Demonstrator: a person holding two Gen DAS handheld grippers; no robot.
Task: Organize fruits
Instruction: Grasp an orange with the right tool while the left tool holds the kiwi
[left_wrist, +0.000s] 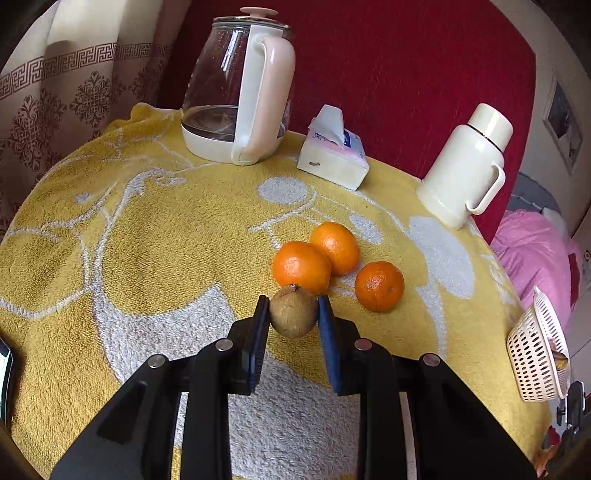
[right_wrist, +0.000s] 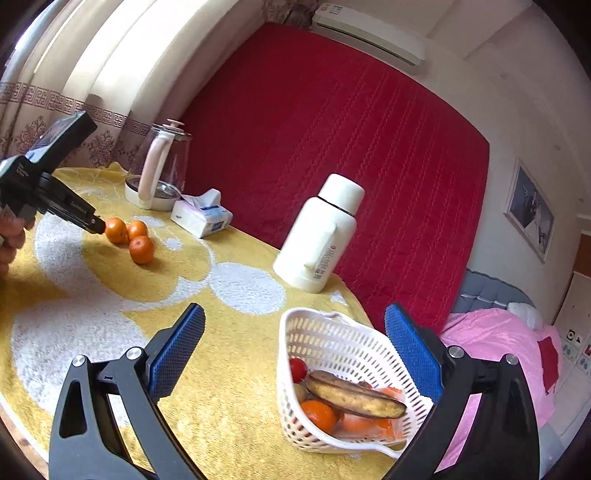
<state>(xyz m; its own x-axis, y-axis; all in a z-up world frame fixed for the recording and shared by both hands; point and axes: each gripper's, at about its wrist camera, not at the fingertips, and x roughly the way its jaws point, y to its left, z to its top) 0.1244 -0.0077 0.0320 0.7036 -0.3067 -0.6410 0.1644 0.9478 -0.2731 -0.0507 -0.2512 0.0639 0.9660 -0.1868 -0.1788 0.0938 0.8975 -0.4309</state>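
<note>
My left gripper is shut on a brown kiwi, held just above the yellow towel. Right behind the kiwi lie three oranges. In the right wrist view the left gripper points at the same oranges, and the kiwi is hidden there. My right gripper is open and holds nothing. A tilted white basket lies just beyond its fingers, holding a spotted banana, an orange and a small red fruit.
A glass kettle, a tissue box and a white thermos stand along the table's far edge by a red padded wall. The basket sits at the table's right edge, with a pink bed beyond. A hand grips the left tool.
</note>
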